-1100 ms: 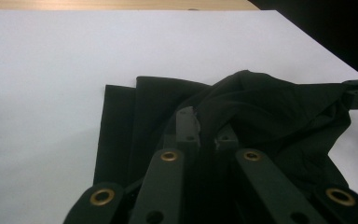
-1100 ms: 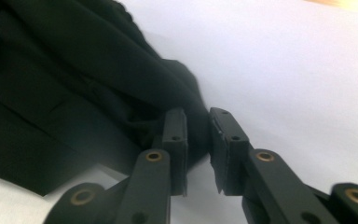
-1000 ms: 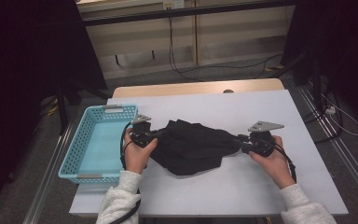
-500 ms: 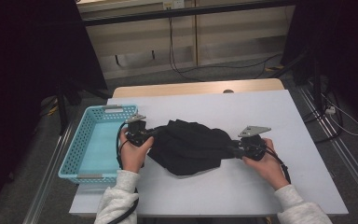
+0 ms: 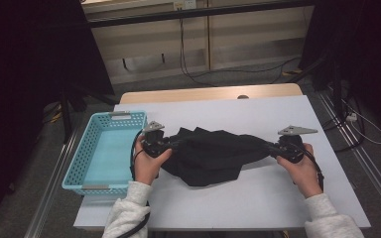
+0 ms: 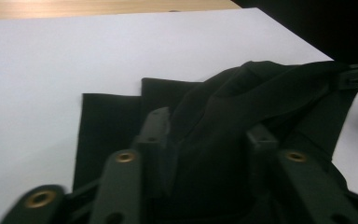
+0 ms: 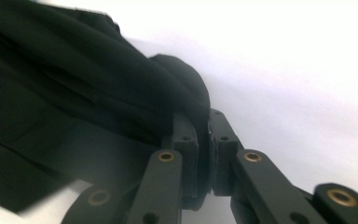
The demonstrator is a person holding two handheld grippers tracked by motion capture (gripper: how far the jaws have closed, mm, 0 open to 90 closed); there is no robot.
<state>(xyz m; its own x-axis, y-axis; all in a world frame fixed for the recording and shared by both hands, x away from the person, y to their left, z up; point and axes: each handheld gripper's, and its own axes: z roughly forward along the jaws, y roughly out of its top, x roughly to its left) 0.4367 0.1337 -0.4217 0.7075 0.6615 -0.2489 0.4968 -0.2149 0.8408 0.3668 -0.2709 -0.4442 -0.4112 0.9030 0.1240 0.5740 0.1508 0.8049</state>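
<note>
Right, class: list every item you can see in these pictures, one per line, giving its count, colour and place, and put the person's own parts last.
Cloth: one, black, bunched at the middle of the table, stretched between the two grippers.
Basket: one, light blue plastic, perforated walls, on the table's left edge.
Table: one, white top, with a wooden strip along its far edge.
Cables: several, dark, on the floor beyond the table.
Left gripper: one, black, at the cloth's left end; its fingers have just been opening, cloth lying between them.
Right gripper: one, black, at the cloth's right end; its fingers have just been closing and pinch a fold of cloth.
Hands: two, in pale sleeves, at the near edge.
</note>
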